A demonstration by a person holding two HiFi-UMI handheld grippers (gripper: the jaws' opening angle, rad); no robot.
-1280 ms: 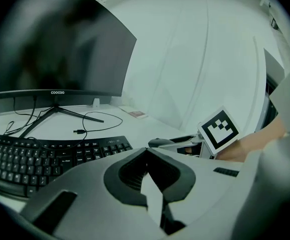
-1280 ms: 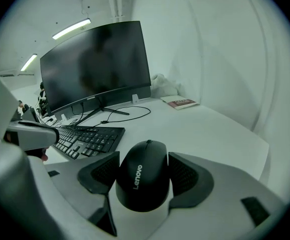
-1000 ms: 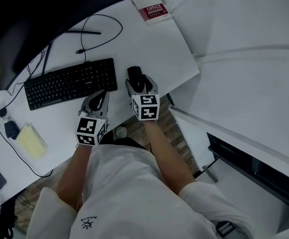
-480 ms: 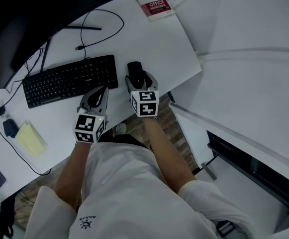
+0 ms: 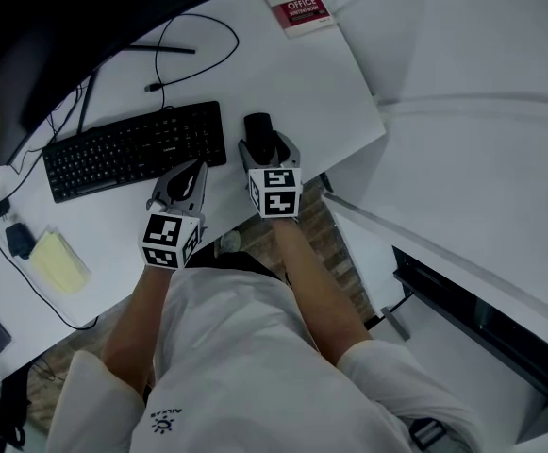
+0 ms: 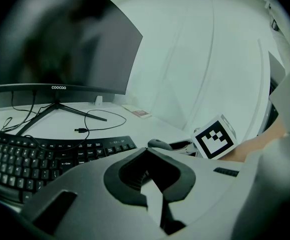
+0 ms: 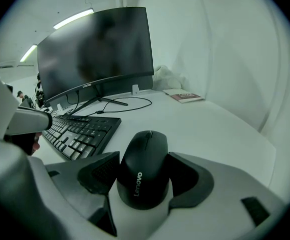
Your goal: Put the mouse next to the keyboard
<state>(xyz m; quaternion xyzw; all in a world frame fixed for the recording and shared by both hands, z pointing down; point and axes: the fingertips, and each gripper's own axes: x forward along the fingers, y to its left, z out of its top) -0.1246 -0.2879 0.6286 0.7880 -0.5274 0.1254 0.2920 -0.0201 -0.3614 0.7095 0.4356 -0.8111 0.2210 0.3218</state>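
Observation:
A black Lenovo mouse [image 5: 257, 127] [image 7: 144, 169] rests on the white desk [image 5: 297, 78], just right of the black keyboard [image 5: 134, 149] [image 7: 80, 130]. My right gripper [image 5: 266, 145] [image 7: 144, 173] is shut on the mouse, its dark pads against both sides. Near the desk's front edge, below the keyboard's right end, my left gripper [image 5: 191, 172] [image 6: 147, 184] is shut with nothing in it. In the left gripper view the mouse [image 6: 159, 144] shows past the keyboard [image 6: 35, 154], with the right gripper's marker cube beside it.
A dark curved monitor [image 5: 47, 26] on a stand fills the back left. A loose cable [image 5: 193, 59] lies behind the keyboard. A red-and-white book [image 5: 297, 8] sits at the far corner, a yellow pad [image 5: 58, 264] at the left. The desk edge runs close on the right.
My right gripper has carried the mouse slightly farther onto the desk, alongside the keyboard's right end. The left gripper has barely moved.

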